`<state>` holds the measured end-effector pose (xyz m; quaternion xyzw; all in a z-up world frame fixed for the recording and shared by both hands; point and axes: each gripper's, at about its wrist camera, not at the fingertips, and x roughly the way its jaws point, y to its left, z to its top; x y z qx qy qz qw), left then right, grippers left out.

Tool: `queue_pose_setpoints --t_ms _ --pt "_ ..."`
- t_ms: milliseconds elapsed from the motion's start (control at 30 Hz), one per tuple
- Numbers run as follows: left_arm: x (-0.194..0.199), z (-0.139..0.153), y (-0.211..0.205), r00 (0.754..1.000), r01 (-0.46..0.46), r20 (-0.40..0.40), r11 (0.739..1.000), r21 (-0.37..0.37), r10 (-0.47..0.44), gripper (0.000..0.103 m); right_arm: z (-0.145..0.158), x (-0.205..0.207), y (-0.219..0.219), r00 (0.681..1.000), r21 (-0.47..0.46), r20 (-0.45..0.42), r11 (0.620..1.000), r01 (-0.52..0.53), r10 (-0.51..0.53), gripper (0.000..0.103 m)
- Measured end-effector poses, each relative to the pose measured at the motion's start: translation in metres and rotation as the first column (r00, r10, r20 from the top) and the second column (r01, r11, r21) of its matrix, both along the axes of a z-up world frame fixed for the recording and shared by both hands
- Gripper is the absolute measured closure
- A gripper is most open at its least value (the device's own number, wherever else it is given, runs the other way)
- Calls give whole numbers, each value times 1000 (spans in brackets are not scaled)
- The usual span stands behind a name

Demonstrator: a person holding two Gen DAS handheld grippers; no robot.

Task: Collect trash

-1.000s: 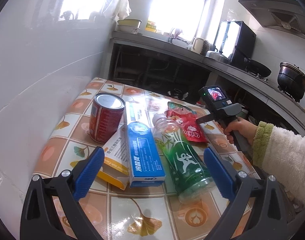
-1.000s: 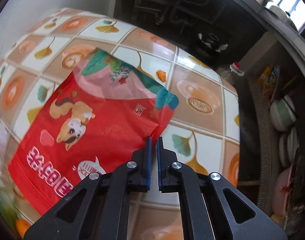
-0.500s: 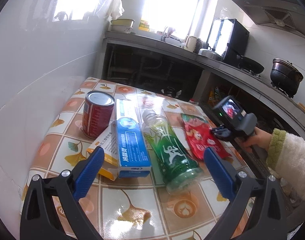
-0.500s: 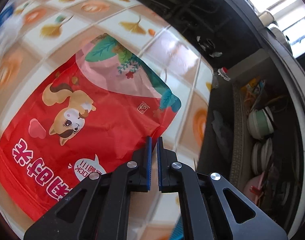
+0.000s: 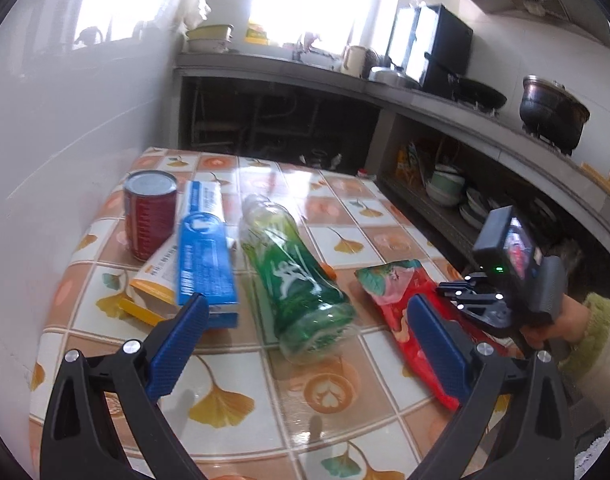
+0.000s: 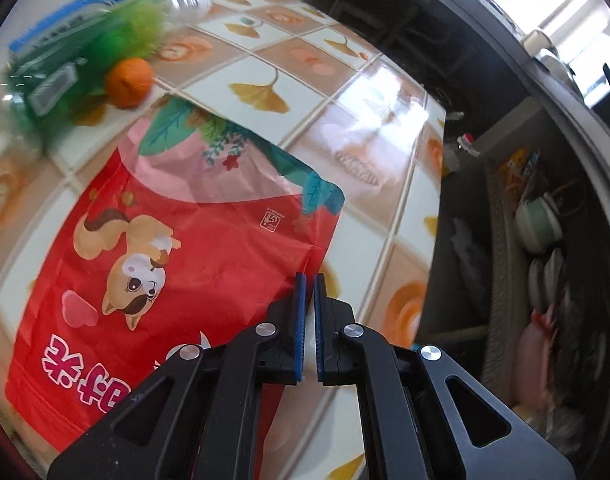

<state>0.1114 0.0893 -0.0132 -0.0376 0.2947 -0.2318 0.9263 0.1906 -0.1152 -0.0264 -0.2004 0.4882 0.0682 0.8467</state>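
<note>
Gripping the flat red foil snack pouch (image 6: 177,264) by one thin side edge, my right gripper (image 6: 308,292) is pinched nearly closed on it. Risk: the slick film slips free, or the pouch drags the green plastic bottle (image 5: 297,280) lying just beside it. Pouch lies near the tiled table's (image 5: 265,392) edge, crinkled, squirrel print. Left gripper (image 5: 305,344) spread wide, empty.

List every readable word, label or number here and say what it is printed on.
Red snack bag: large white Chinese characters, upside down; I cannot read them surely.
Small seal mark on the bag: too small.
Blue box: print blurred.
Green bottle: white figure logo, no readable words.
Red can: unreadable.
</note>
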Motion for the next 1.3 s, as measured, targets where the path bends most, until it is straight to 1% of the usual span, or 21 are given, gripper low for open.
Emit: queue_pose_setpoints --t_ms 33,100,167,200,300,367,400,467,533,633,700,767,900,967,1000,1067,1200,1300 --pt "2 -1 -4 1000 3 -5 1000 8 -3 6 -2 4 -10 1000 30 1 999 18 -18 99" --pt "5 -2 -14 1000 9 -7 999 33 -9 6 0 -1 -16 997 97 2 992 75 -76 92" --pt "9 -5 -24 1000 1 -6 997 73 -1 6 2 -4 -22 992 152 10 981 124 -127 68" --pt "12 -6 -30 1000 -5 -8 995 95 6 6 3 -7 -23 989 194 8 971 140 -144 64" --pt "22 -14 -49 999 -31 -8 983 178 33 7 1 -15 -25 985 272 -9 947 169 -173 62" --pt "30 -20 -61 998 -51 -13 969 240 56 10 -1 -19 -23 983 286 -9 941 178 -183 59" --pt "33 -23 -66 998 -61 -16 961 268 67 11 -1 -19 -24 982 297 -10 937 182 -187 59" --pt "41 -27 -74 996 -70 -26 951 301 81 14 -3 -19 -27 981 335 -24 923 188 -190 58" --pt "49 -33 -80 993 -95 -36 932 349 114 18 -4 -24 -26 981 359 -29 913 191 -194 58" --pt "55 -39 -82 988 -114 -59 922 370 146 23 -1 -36 -24 980 381 -28 904 194 -198 58" --pt "59 -43 -83 985 -118 -74 917 382 158 26 -1 -36 -24 981 406 -33 894 190 -193 58" --pt "61 -47 -83 984 -113 -85 911 397 159 34 -1 -36 -23 981 400 -31 897 187 -191 58" --pt "58 -47 -82 981 -125 -87 908 399 174 35 -2 -37 -15 987 372 -19 915 158 -162 58" --pt "56 -47 -82 980 -128 -89 907 401 177 35 -4 -38 -12 989 359 -13 922 143 -149 60" --pt "53 -47 -82 980 -127 -88 904 407 177 35 -4 -39 -12 990 361 -12 922 138 -143 61" --pt "48 -46 -82 981 -121 -91 901 416 174 35 -3 -41 -13 991 360 -12 924 130 -135 66" --pt "27 -44 -79 982 -90 -111 897 433 152 35 -3 -46 -17 992 352 -8 929 117 -122 71" --pt "7 -41 -75 981 -54 -142 896 440 129 35 -3 -50 -20 993 350 -9 929 116 -121 73"
